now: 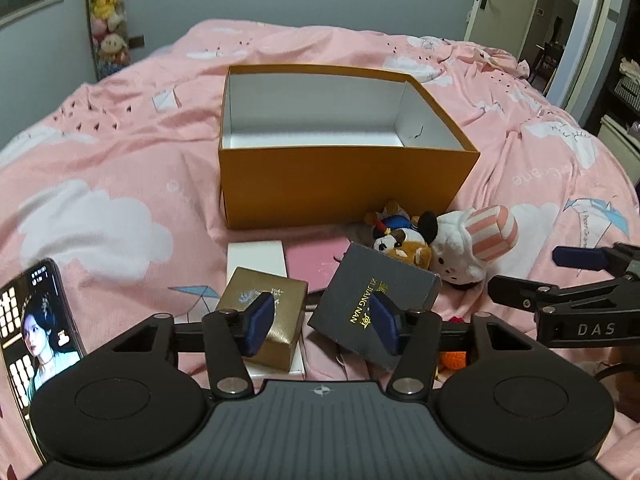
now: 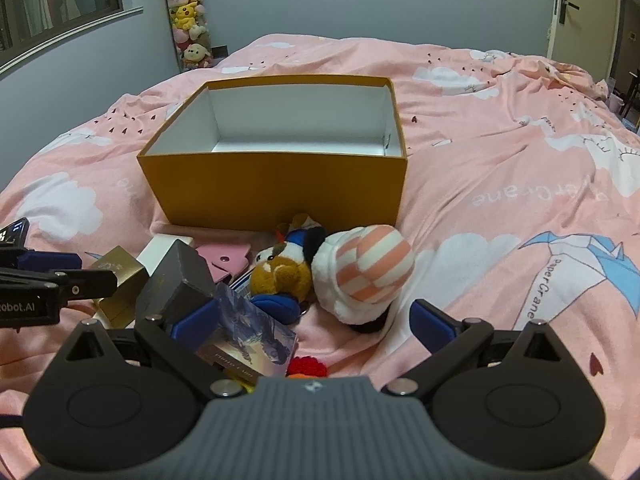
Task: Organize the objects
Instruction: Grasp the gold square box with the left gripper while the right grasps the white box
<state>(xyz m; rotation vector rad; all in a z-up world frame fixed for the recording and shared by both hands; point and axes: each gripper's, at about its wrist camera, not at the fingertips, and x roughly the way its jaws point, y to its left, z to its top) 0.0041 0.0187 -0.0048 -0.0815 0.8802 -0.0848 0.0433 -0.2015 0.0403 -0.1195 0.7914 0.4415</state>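
- Left wrist view: left gripper (image 1: 324, 322), lower centre, jaws parted, gripping nothing, above a gold gift box (image 1: 262, 320) and a dark grey box (image 1: 370, 300); open orange cardboard box (image 1: 344, 184) at centre on the pink duvet (image 1: 120, 152).
- Right wrist view: right gripper (image 2: 314, 328), jaws spread wide and empty; white striped-eared plush (image 2: 360, 274) at centre, in front of the orange box (image 2: 276, 188).

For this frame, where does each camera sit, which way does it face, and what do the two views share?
Left wrist: on the left gripper, angled down over the bed at the gold box and dark box; its open jaws show, and the right gripper at the right edge.
Right wrist: on the right gripper, angled down at the striped plush; its jaws stand wide open, and the left gripper shows at the left edge.
Shared: the orange box, empty, and the pile in front of it.
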